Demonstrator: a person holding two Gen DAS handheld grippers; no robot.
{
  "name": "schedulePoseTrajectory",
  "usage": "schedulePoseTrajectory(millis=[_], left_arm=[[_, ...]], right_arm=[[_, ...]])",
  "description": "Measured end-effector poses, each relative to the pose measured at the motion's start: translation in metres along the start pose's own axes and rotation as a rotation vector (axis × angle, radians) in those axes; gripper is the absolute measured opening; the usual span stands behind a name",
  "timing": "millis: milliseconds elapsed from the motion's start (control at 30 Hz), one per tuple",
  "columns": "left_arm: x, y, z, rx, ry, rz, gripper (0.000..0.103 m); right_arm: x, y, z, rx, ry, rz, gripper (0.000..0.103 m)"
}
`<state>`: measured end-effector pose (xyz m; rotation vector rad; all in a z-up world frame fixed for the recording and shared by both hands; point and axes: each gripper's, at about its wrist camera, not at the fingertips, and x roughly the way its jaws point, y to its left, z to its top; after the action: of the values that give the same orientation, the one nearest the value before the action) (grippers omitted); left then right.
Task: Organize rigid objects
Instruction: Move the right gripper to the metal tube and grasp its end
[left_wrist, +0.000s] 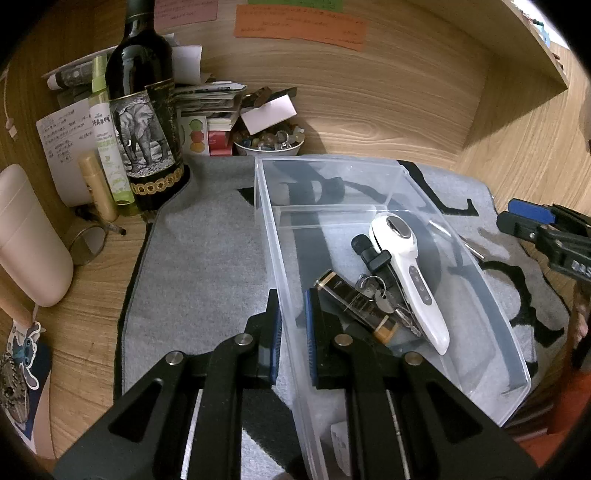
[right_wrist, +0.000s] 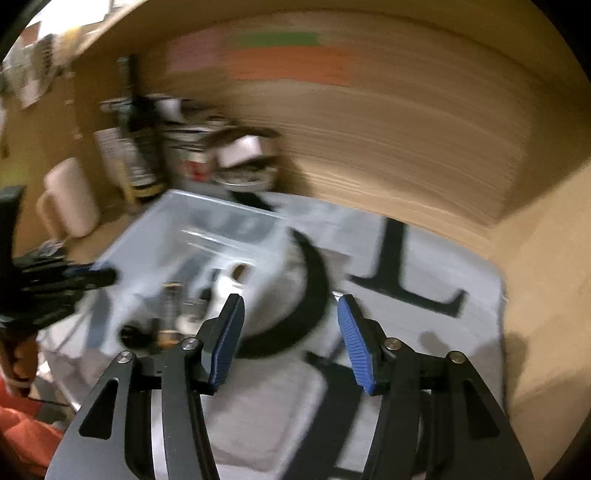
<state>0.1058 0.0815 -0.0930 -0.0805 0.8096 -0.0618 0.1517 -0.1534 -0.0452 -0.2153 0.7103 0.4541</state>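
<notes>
A clear plastic bin (left_wrist: 491, 295) lies on a grey mat (left_wrist: 207, 258). In it are a white handheld device (left_wrist: 406, 266), a bunch of keys with a black fob (left_wrist: 376, 288) and a black-and-gold cylinder (left_wrist: 354, 306). My left gripper (left_wrist: 293, 325) straddles the bin's left wall, one finger outside and one inside, shut on the wall. My right gripper (right_wrist: 291, 339) is open and empty above the mat, right of the bin (right_wrist: 155, 236); it shows at the right edge of the left wrist view (left_wrist: 532, 221). The right wrist view is motion-blurred.
A wine bottle with an elephant label (left_wrist: 144, 122), a green spray bottle (left_wrist: 107, 140), a pink container (left_wrist: 29, 240), papers and a bowl of beads (left_wrist: 269, 142) crowd the desk's back left. Wooden walls enclose the back and right.
</notes>
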Motion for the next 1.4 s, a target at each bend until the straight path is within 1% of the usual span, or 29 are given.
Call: schedulePoseTrajectory(millis=[67, 200, 367, 500, 567, 600, 633, 667, 733, 800, 1000, 1100, 1133, 1167, 1367, 1400], left_arm=[[0.0, 0.0, 0.0, -0.001, 0.0, 0.0, 0.011], [0.0, 0.0, 0.0, -0.004, 0.002, -0.001, 0.011], [0.0, 0.0, 0.0, -0.005, 0.003, 0.001, 0.011], [0.0, 0.0, 0.0, -0.007, 0.005, -0.002, 0.011], [0.0, 0.0, 0.0, -0.006, 0.004, -0.001, 0.011], [0.0, 0.001, 0.0, -0.006, 0.004, -0.001, 0.011], [0.0, 0.001, 0.0, -0.006, 0.004, -0.001, 0.011], [0.0, 0.001, 0.0, -0.007, 0.004, -0.001, 0.011], [0.0, 0.001, 0.0, -0.008, 0.004, -0.001, 0.011], [0.0, 0.001, 0.0, -0.006, 0.004, 0.0, 0.011], [0.0, 0.001, -0.001, -0.006, 0.004, 0.0, 0.011], [0.0, 0.001, 0.0, -0.007, 0.004, 0.0, 0.011], [0.0, 0.001, 0.0, -0.007, 0.004, -0.001, 0.011], [0.0, 0.001, 0.0, -0.008, 0.004, -0.001, 0.011], [-0.001, 0.002, 0.0, -0.009, 0.002, -0.002, 0.011], [0.0, 0.002, 0.0, -0.009, 0.003, -0.001, 0.011]], right_arm=[[0.006, -0.015, -0.002, 0.026, 0.024, -0.035, 0.05], [0.031, -0.033, -0.006, 0.067, 0.085, -0.068, 0.05], [0.068, -0.046, -0.009, 0.098, 0.159, -0.067, 0.05], [0.091, -0.055, -0.013, 0.137, 0.21, -0.071, 0.049], [0.101, -0.058, -0.016, 0.147, 0.233, -0.073, 0.042], [0.106, -0.058, -0.018, 0.15, 0.249, -0.068, 0.032], [0.111, -0.058, -0.021, 0.153, 0.267, -0.058, 0.03], [0.11, -0.058, -0.022, 0.152, 0.247, -0.06, 0.029], [0.107, -0.056, -0.022, 0.145, 0.241, -0.056, 0.02], [0.105, -0.055, -0.022, 0.137, 0.237, -0.042, 0.015], [0.087, -0.043, -0.023, 0.113, 0.198, -0.039, 0.014], [0.073, -0.038, -0.021, 0.107, 0.162, -0.041, 0.014], [0.067, -0.037, -0.02, 0.105, 0.145, -0.042, 0.009], [0.06, -0.035, -0.018, 0.104, 0.129, -0.042, 0.008], [0.029, -0.026, -0.003, 0.076, 0.034, -0.052, 0.008], [0.029, -0.025, -0.002, 0.071, 0.028, -0.053, 0.008]])
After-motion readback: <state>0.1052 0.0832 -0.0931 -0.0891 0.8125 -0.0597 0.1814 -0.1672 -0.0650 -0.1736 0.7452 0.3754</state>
